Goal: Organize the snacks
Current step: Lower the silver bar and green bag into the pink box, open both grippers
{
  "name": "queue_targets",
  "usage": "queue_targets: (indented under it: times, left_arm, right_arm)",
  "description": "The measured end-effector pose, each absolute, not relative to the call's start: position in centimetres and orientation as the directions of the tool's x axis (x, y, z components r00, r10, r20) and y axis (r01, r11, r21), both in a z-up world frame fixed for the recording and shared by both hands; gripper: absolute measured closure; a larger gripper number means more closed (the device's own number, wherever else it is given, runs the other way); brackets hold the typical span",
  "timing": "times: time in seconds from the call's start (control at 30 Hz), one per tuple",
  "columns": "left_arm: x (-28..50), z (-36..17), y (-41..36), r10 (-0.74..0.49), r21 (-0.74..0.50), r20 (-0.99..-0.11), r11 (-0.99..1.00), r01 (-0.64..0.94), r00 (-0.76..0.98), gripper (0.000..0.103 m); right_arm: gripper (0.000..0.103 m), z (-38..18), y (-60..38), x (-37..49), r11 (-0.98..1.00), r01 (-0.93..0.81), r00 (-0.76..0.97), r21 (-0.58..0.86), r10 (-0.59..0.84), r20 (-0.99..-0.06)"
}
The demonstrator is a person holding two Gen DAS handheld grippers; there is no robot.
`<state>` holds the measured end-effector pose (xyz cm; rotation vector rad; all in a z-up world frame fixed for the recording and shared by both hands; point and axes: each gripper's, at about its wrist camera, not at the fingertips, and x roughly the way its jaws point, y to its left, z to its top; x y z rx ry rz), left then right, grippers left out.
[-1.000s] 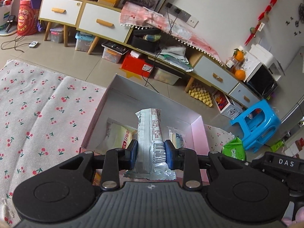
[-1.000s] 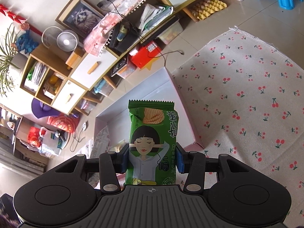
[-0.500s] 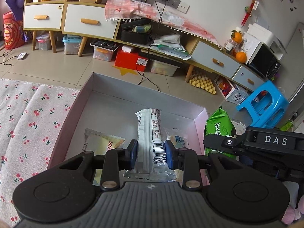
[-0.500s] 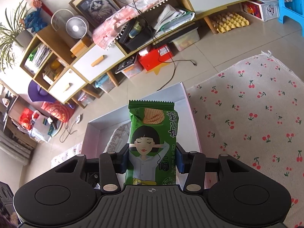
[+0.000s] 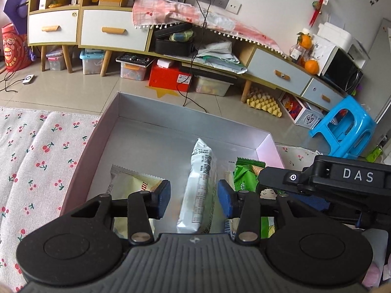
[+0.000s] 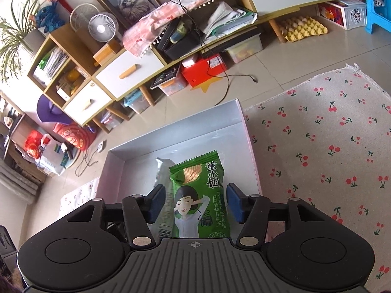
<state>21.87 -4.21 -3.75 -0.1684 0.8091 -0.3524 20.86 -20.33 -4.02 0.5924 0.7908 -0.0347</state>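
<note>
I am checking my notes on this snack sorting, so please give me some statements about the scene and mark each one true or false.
1. The white packet is between the pads of the left hand-held gripper, untouched. True; the jaws are opening.
2. The green packet lies on the cherry cloth. False; it is over the box.
3. The box stands on the cherry cloth. True.
4. The box holds no other snack. False; a pale yellow packet lies inside.
</note>
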Motion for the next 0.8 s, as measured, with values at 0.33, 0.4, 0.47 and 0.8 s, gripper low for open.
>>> queue_targets:
  times: [0.33,0.4,0.47,0.8]
  left_arm:
    - [20.3,-2.1,-4.5,-0.356,-0.23,-0.668,0.934,0.273,0.654,0.032]
    - [19.8,-1.7,-4.5,-0.357,-0.226,-0.666,0.933,0.279,0.655,0.027]
    - [19.3,-1.3,-4.4,-0.358,-0.221,-0.662,0.933,0.285,0.658,0.024]
    - [16.4,-0.2,-3.5,-0.365,-0.203,-0.673,0.928,0.314,0.643,0.007]
  right_arm:
    - [0.026,-1.8,-20.3,19.2,0.847,0.255,0.724,0.467,0.153,-0.673]
    - [0.024,-1.2,-20.4,18.6,0.848,0.258,0.726,0.464,0.147,-0.672]
    - [0.023,-0.7,-20.4,18.0,0.85,0.26,0.726,0.458,0.141,-0.674]
    - [0.019,1.1,-20.0,14.4,0.865,0.26,0.707,0.43,0.133,-0.695]
